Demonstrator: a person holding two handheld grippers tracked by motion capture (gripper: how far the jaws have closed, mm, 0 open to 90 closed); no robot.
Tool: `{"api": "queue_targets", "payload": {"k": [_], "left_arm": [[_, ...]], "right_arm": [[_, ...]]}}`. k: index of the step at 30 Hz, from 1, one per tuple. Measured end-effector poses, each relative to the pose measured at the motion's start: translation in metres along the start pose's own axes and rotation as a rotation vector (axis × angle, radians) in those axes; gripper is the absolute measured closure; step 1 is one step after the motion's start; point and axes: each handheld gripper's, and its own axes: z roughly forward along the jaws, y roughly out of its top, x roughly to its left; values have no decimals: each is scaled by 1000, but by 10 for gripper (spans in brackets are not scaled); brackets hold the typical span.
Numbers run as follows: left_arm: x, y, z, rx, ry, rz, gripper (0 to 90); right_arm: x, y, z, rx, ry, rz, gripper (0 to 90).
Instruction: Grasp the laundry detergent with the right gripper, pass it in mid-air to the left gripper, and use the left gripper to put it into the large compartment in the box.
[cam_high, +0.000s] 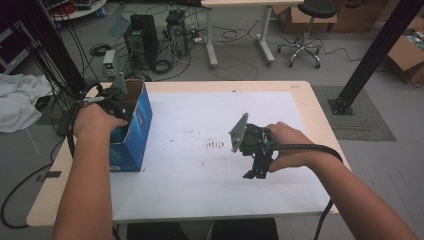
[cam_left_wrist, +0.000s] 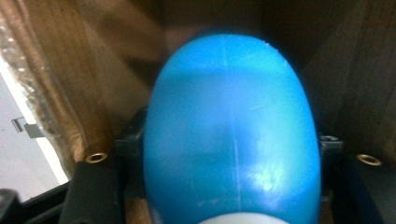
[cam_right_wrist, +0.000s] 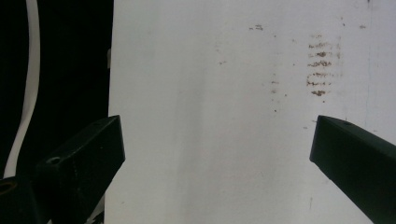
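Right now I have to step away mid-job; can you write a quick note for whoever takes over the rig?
Left gripper: down inside the blue box at the table's left edge, jaws on either side of a blue egg-shaped thing. Whether the pads press on it is unclear.
Right gripper: jaws wide open, nothing between them, over the white sheet.
Done: left gripper has reached the blue thing in the box.
Left: confirm the grip, then probably lift it out onto the sheet.
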Motion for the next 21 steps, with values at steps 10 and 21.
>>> {"api": "queue_targets", "payload": {"k": [10,21], "left_arm": [[-2,-2,-3,0,6,4,327],[-5,-6,-19,-30,18,19,312]], "right_arm": [[0,2,0,-6,-3,-7,33],[0,4,-2,0,-3,-12,27]]}}
